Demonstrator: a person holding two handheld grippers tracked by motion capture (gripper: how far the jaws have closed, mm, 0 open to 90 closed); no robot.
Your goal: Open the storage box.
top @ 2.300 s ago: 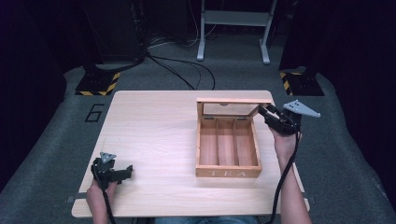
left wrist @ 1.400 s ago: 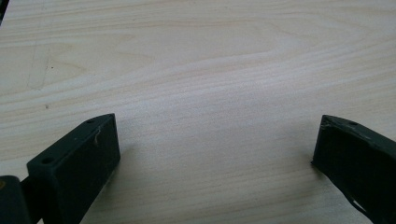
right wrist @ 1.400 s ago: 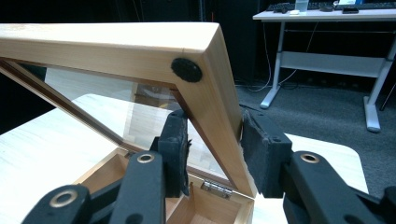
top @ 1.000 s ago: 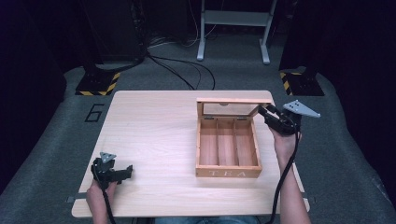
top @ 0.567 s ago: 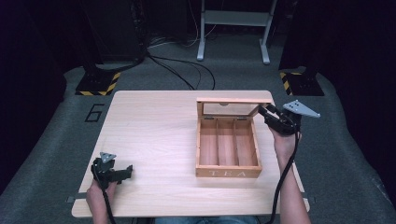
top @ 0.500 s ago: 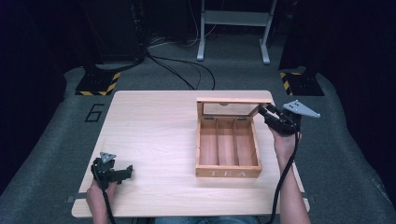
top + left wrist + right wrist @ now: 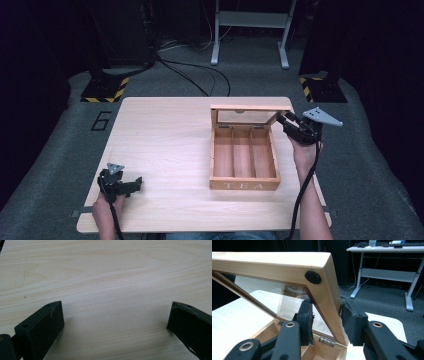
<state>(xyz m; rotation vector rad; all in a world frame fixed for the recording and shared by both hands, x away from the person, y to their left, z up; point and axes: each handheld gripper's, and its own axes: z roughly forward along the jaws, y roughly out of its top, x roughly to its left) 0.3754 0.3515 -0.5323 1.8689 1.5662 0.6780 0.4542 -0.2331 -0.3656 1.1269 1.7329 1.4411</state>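
A wooden tea box [image 7: 244, 159] with three empty compartments stands on the table's right half. Its glass-paned lid [image 7: 250, 113] is raised almost upright. My right gripper [image 7: 286, 121] is shut on the lid's right frame edge [image 7: 329, 297], one pad inside against the glass side and one outside. A black bumper dot [image 7: 313, 277] marks the lid's corner. My left gripper [image 7: 134, 184] rests near the table's front left corner, open, with bare wood between its jaws [image 7: 112, 322].
The light wooden table [image 7: 165, 135] stands on grey carpet. Beyond it are black stands with yellow-striped bases [image 7: 104, 89], cables [image 7: 195, 75] on the floor and a white desk frame [image 7: 250, 30].
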